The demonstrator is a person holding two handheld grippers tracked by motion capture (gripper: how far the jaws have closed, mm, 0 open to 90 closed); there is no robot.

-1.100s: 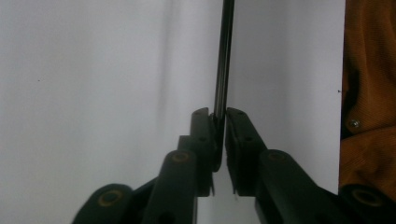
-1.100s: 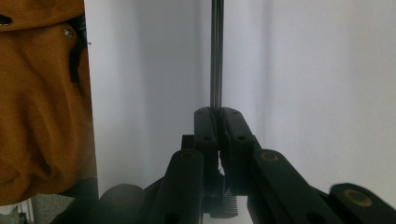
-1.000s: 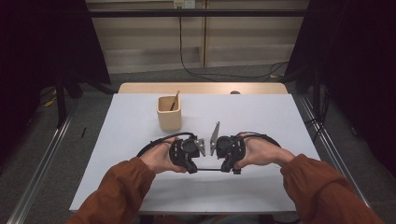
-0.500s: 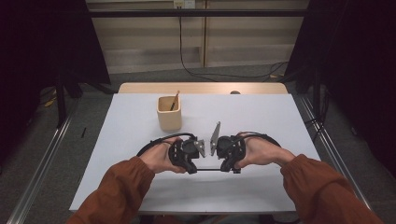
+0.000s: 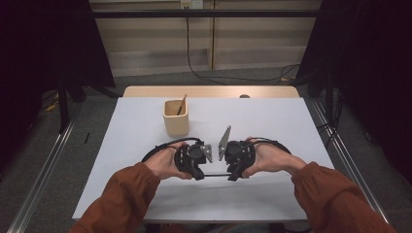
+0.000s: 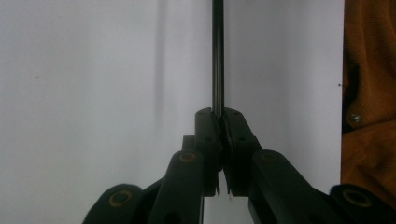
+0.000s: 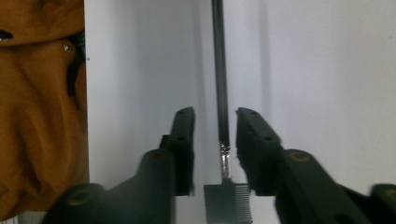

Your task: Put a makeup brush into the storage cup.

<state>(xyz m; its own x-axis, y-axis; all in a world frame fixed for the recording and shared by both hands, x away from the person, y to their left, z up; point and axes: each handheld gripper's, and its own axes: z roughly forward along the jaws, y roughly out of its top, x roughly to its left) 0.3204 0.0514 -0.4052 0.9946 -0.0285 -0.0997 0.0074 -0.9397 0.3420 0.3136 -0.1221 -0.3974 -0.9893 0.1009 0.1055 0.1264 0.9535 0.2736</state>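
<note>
A thin dark rod (image 5: pixel 217 174) is held level just above a white table (image 5: pixel 272 121) between two hand-held grippers, seen from the high view near the table's front middle. The left gripper (image 6: pixel 220 122) is pressed together on one end of the rod (image 6: pixel 217 56), the pads clamped against it from both sides, as the left gripper view shows. In the right gripper view, the right gripper (image 7: pixel 215 122) stands spread, its jaws having just been opening; the rod (image 7: pixel 219 70) runs between them without being touched by either pad, and its near end carries a small metal ferrule and a flat, comb-like head (image 7: pixel 228 204) at the bottom of that view. From above, the left gripper (image 5: pixel 200 171) and the right gripper (image 5: pixel 234 174) are seen facing each other, close together, each wrapped by a hand: the left hand (image 5: pixel 167 161) and the right hand (image 5: pixel 269 156), with rust-brown sleeves (image 5: pixel 124 199) coming in from the bottom edge. A grey three-cornered plate is borne on top of each gripper. Behind the left gripper, well apart from it and towards the far side of the table, a tan cup (image 5: pixel 176 117) stands upright with a thin stick (image 5: pixel 181 104) leaning inside it. A strip of bare wood (image 5: pixel 209 91) is seen along the table's far edge.
</note>
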